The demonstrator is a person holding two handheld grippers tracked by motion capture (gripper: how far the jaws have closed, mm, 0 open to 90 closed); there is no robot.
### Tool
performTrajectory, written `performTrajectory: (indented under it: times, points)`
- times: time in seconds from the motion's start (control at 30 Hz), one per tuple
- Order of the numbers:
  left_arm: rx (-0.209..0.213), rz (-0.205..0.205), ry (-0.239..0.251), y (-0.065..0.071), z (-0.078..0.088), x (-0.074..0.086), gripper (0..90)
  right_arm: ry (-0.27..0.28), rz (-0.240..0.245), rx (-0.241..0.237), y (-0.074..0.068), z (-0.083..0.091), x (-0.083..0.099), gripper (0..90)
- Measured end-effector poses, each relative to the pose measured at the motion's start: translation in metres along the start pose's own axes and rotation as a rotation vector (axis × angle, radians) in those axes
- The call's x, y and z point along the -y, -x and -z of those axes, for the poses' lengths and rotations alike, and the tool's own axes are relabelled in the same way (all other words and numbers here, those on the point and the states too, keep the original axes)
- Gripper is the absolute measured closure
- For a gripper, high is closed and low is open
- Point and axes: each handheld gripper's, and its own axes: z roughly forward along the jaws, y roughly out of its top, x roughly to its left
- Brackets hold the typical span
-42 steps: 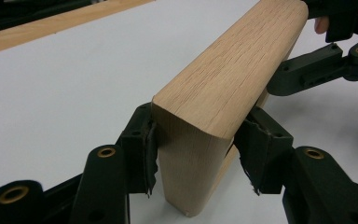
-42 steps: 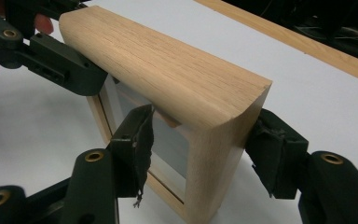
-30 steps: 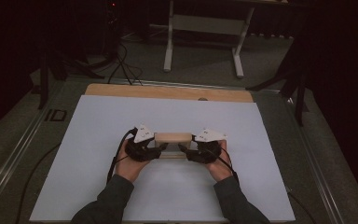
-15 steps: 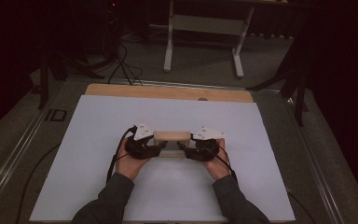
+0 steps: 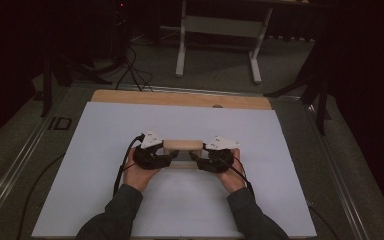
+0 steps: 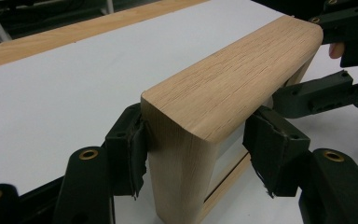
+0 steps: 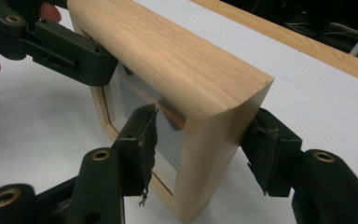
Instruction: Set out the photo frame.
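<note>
A thick light-wood picture frame (image 5: 182, 145) with a glass pane stands upright on the white sheet (image 5: 95, 150), between my two hands. My left gripper (image 5: 168, 154) straddles its left end. In the left gripper view the frame (image 6: 233, 79) sits between the jaws of that gripper (image 6: 196, 158): the left pad (image 6: 130, 154) lies against the wood and the right pad (image 6: 270, 158) stands off it. These jaws have just been opening. My right gripper (image 5: 200, 158) straddles the other end (image 7: 168, 56). There the gripper (image 7: 200, 154) has one pad (image 7: 144, 144) clear of the glass side and the other by the back edge.
A wooden board edge (image 5: 180, 98) runs along the far side of the white sheet. Beyond it stand a white table's legs (image 5: 182, 45), with dark cables (image 5: 130, 65) on the floor. Metal rails (image 5: 20, 155) flank the sheet on both sides.
</note>
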Motion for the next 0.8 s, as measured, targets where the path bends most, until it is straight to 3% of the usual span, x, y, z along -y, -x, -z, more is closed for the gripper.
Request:
performTrajectory:
  times: [0.5, 0.8]
  points:
    - [0.009, 0.026, 0.022, -0.005, -0.01, 0.003, 37.3, -0.042, -0.019, 0.003, 0.002, -0.008, 0.005, 44.4]
    - [0.008, 0.04, 0.004, -0.01, -0.016, 0.006, 38.6, -0.059, -0.032, 0.02, 0.004, -0.01, 0.007, 45.8]
